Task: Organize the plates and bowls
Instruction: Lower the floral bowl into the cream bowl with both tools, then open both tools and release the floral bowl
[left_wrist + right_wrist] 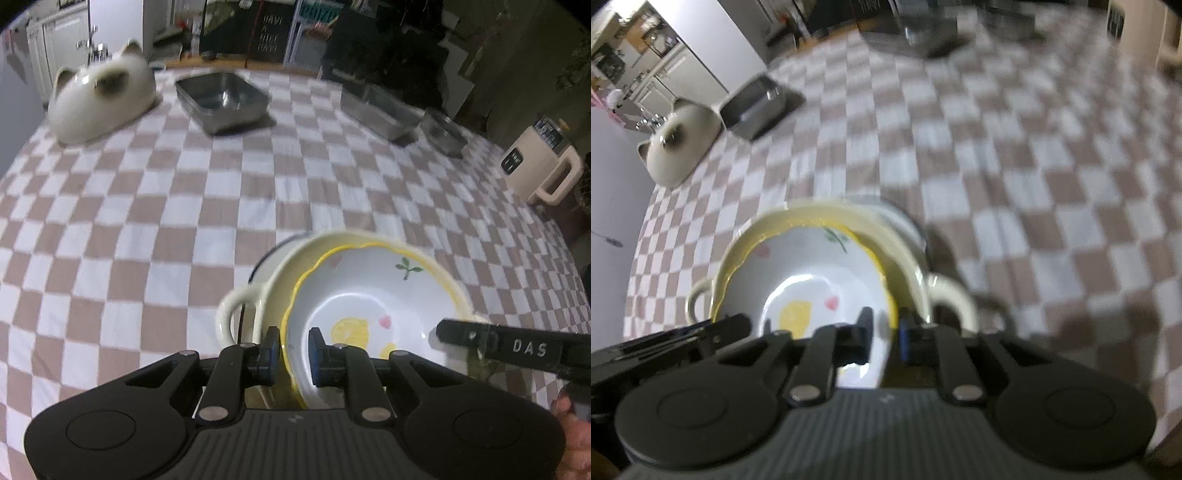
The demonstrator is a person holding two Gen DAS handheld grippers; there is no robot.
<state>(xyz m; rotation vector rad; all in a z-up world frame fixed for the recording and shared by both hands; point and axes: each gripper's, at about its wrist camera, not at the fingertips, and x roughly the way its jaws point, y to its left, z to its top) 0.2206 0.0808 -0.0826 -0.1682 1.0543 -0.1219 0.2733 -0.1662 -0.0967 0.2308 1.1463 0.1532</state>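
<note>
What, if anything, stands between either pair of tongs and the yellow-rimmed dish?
Nothing visible does. The left tongs and the right tongs each straddle the rim of the yellow-rimmed dish, which sits nested in the cream two-handled bowl.

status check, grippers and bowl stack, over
Left gripper and right gripper both open, straddling painted bowl rim. Bowl nested in cream handled dish. Nothing in the way.

- The counter [147,221] wears a cloth of brown and white checks.
- A white ceramic cat-shaped dish [101,98] sits at the far left.
- Beside it stands an empty rectangular steel tray [221,99].
- Further right: another steel tray [380,109], a small round metal bowl [443,131], a cream handled jug [541,162].
- Nearest, a cream two-handled bowl [269,295] rests on a white plate with a dark rim [273,254].
</note>
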